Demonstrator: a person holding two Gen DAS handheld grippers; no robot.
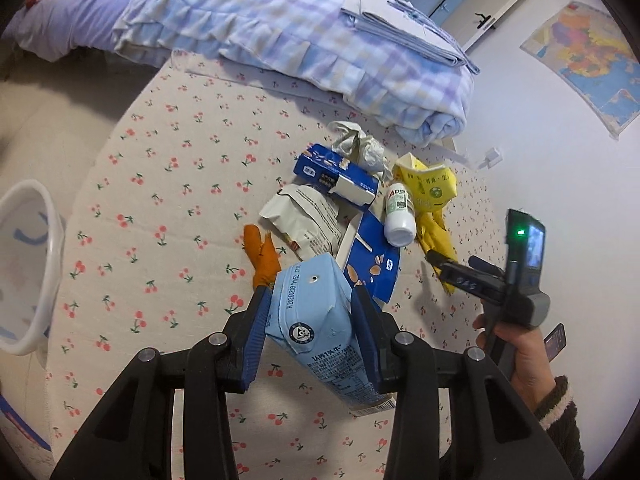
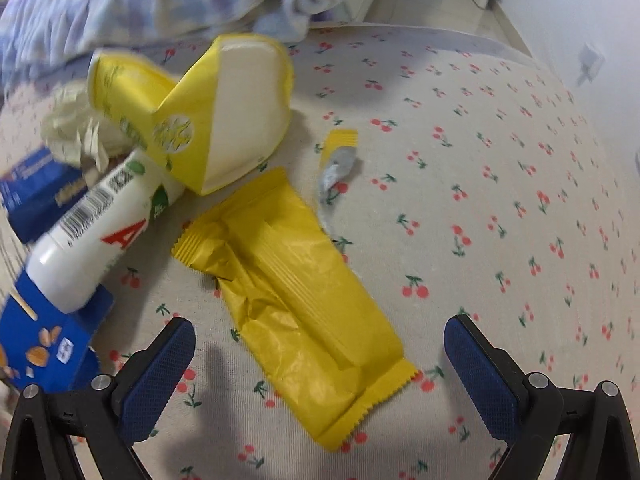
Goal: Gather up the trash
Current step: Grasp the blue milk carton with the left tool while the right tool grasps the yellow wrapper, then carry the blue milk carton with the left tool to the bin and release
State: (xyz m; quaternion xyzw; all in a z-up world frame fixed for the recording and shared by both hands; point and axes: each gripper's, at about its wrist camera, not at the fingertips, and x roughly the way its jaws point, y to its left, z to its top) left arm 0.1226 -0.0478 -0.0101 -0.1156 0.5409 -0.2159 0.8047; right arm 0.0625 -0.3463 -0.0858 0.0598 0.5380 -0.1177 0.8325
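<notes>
Fingers of the left gripper (image 1: 310,320) clamp the light-blue milk carton (image 1: 316,320) above the bed (image 1: 168,184) — best carried level to the white bin (image 1: 32,272). Right fingers (image 2: 320,360) gape wide over the yellow wrapper (image 2: 296,292) — drop lower before closing.
</notes>
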